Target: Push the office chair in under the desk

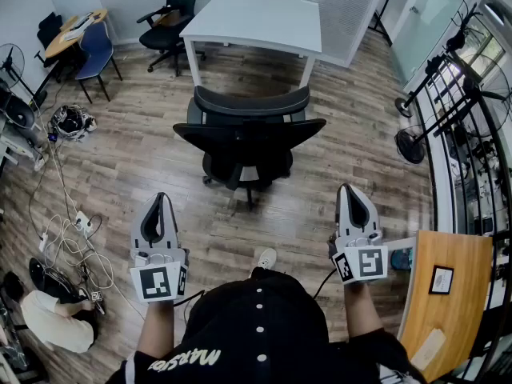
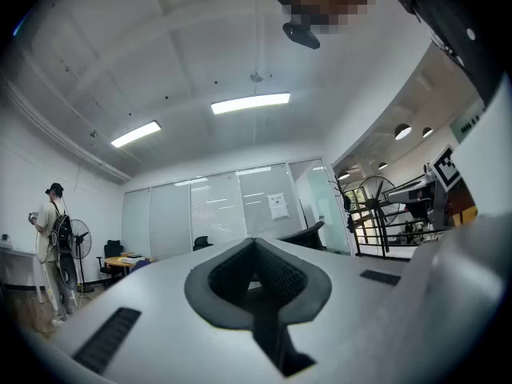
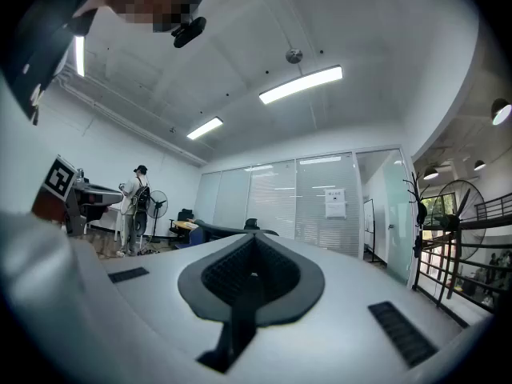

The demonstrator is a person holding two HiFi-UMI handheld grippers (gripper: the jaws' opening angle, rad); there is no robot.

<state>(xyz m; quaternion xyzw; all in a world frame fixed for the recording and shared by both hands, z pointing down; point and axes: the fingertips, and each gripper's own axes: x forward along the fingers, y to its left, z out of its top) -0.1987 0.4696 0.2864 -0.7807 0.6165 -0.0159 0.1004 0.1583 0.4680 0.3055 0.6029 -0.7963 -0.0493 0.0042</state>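
Note:
A black office chair (image 1: 246, 138) stands on the wooden floor with its back towards me, a little out from the white desk (image 1: 258, 20) behind it. My left gripper (image 1: 160, 201) is shut and empty, held below and left of the chair, apart from it. My right gripper (image 1: 350, 194) is also shut and empty, below and right of the chair. In the left gripper view the closed jaws (image 2: 256, 242) tilt up and the chair's top edge (image 2: 308, 233) peeks over them. In the right gripper view the chair's back (image 3: 216, 230) shows just beyond the closed jaws (image 3: 254, 240).
A second black chair (image 1: 172, 10) and a blue chair (image 1: 96, 50) stand at the back left. Cables (image 1: 68, 238) and a fan lie on the floor at left. A railing (image 1: 472, 134) and a standing fan (image 1: 412, 142) are at right, with a wooden tabletop (image 1: 444, 294) near my right hand.

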